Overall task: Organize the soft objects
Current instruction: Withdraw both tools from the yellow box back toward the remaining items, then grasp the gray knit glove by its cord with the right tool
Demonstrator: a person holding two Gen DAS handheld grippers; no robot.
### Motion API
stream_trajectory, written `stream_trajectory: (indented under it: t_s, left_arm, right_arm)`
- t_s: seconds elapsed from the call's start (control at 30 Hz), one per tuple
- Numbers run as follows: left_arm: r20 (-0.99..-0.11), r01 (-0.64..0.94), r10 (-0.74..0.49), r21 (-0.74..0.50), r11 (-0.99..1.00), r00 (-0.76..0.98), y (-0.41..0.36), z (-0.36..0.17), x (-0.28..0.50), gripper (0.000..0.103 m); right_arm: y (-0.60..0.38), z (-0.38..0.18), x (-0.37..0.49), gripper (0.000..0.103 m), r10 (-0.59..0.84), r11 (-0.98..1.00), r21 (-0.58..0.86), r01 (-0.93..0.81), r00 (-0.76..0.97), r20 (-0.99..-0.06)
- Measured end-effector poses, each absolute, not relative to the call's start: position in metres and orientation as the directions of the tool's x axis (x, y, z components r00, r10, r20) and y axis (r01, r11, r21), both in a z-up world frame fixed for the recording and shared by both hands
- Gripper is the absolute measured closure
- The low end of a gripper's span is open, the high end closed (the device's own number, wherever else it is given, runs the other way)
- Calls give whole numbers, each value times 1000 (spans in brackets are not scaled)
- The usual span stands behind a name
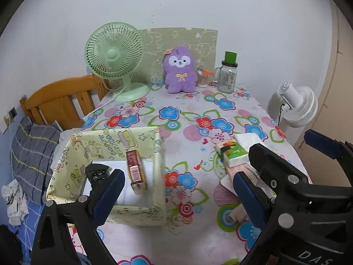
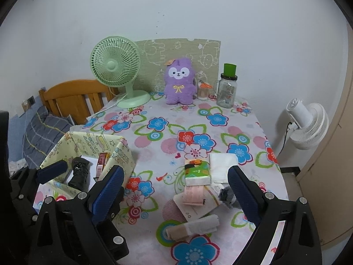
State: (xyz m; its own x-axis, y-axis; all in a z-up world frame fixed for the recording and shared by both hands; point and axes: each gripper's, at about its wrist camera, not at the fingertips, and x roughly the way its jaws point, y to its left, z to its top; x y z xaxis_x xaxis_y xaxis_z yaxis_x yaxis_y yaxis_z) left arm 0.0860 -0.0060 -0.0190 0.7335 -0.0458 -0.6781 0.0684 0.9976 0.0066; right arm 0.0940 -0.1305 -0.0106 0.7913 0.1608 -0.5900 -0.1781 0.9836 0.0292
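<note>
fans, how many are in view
2. A pale green desk fan stands at the table's far left, beside the purple plush toy; a white fan stands off the table's right edge, near the wall.

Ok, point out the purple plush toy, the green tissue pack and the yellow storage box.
purple plush toy [image 2: 179, 84]: right wrist view, its belly.
green tissue pack [image 2: 197, 171]: right wrist view, its top face.
yellow storage box [image 1: 110, 142]: left wrist view, inner back wall.

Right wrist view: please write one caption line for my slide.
Open right gripper above tissue packs on floral tablecloth.
</note>
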Motion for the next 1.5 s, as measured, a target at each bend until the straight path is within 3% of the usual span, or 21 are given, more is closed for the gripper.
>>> stream_trajectory:
  t_s: [0.8, 1.5]
  left_arm:
    - [-665, 108, -73, 11, 994, 743, -72, -17, 80, 2]
    - [-716, 132, -85, 10, 991, 693, -100, -74, 112, 1]
  right_arm:
    - [-205, -8, 75, 6, 139, 990, 67, -123, 817, -560]
    - [-235, -50, 103, 6, 123, 992, 80, -94, 800, -587]
